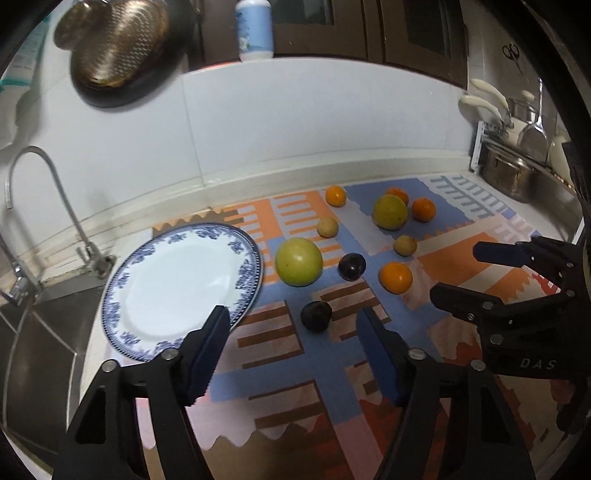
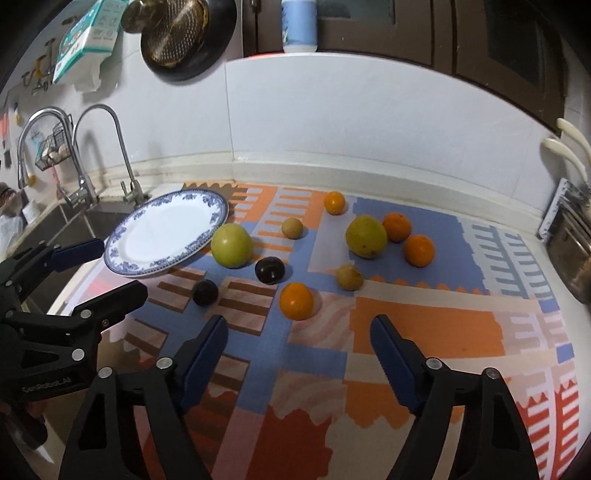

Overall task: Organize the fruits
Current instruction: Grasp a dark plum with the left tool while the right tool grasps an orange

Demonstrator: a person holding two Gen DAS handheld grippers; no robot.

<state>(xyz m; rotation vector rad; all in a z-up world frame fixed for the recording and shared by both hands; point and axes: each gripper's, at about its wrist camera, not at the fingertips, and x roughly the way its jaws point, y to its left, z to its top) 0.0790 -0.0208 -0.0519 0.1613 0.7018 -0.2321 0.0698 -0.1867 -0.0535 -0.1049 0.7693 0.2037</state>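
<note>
While both hand-held grippers hang over the counter (image 2: 424, 201), nothing is in them. At the far left is the sink (image 2: 74, 221) with two taps. Next comes one blue and white plate (image 2: 166, 230); its long side runs from near left to far right, and it has no fruit on it. To the right of the plate, ten round fruits lie on the bright mat (image 2: 424, 332): two big green ones (image 2: 231, 245) (image 2: 366, 236), two dark plums (image 2: 205, 292) (image 2: 270, 270), two small tan ones (image 2: 292, 228) (image 2: 349, 277) and four oranges (image 2: 296, 301) (image 2: 334, 202) (image 2: 396, 227) (image 2: 418, 250). The nearest green fruit sits just beside the plate's edge.

The left hand-held gripper (image 1: 293, 345) is wide open, holds nothing, and reads "GenRobot.AI" on its side. The right hand-held gripper (image 2: 299, 354) is wide open too, and empty. It shows the letters "DAS".

One white and blue bottle (image 2: 299, 26) stands up on the ledge; its writing is too blurry to read.
</note>
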